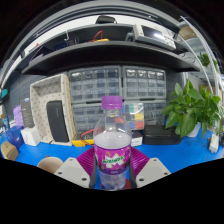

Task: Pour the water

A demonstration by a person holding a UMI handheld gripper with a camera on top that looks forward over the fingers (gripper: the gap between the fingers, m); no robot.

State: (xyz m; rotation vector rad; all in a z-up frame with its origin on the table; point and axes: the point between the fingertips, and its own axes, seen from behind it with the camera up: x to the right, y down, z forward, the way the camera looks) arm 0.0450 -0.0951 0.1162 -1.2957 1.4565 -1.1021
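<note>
A clear plastic bottle (112, 140) with a purple cap and a purple label stands upright between my fingers. My gripper (112, 166) is shut on the bottle: both magenta pads (87, 160) press on its labelled middle from either side. The bottle is held over the blue table top (180, 152). Its lower part is hidden below the fingers. No cup or other vessel for water shows in view.
A green potted plant (193, 108) stands at the right beyond the bottle. A white box with a dark panel (52, 112) stands at the left. Grey drawer cabinets (118, 85) and a shelf with clutter line the back.
</note>
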